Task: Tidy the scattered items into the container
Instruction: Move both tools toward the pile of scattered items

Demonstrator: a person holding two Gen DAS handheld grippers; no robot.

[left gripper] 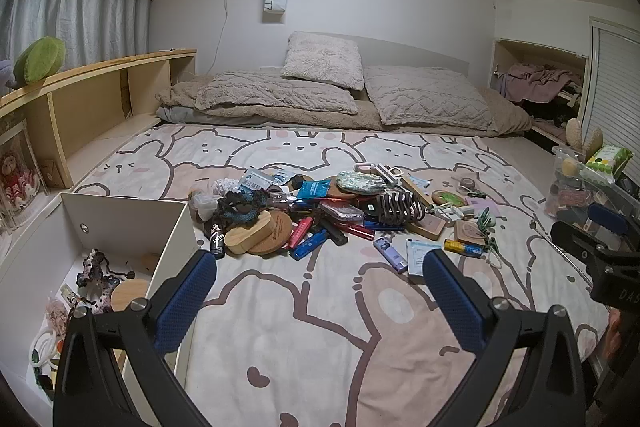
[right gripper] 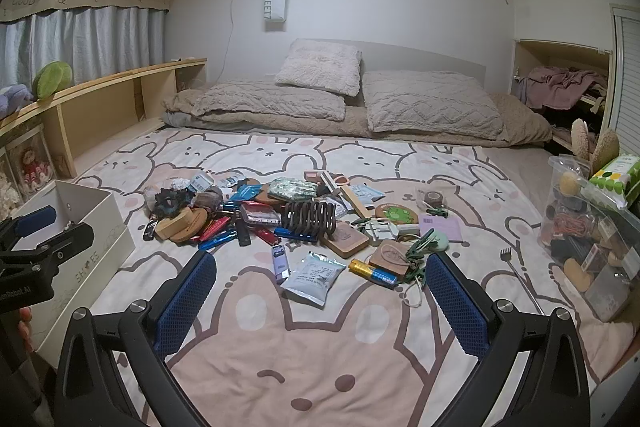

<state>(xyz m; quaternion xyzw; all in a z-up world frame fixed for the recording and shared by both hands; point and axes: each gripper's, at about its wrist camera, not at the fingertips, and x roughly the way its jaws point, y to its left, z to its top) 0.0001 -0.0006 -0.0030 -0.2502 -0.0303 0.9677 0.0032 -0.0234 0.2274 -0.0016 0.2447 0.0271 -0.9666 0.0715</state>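
Both grippers hang wide apart and empty above the bed: the left gripper (left gripper: 320,279) by the white container (left gripper: 176,227) at the bed's left edge, the right gripper (right gripper: 320,279) facing the scattered pile (right gripper: 280,215) mid-blanket. The container already holds a scrunchie (left gripper: 96,271) and a wooden disc (left gripper: 128,293); most clutter is still out.

The risks, as I see them: the pile is tangled, so closing on the brown hair claw (right gripper: 310,217) may drag its neighbours. The flat sachet (right gripper: 314,277) lies flush on the soft blanket (right gripper: 320,347), and fingers could pinch fabric instead. The yellow-blue tube (right gripper: 372,273) may roll.
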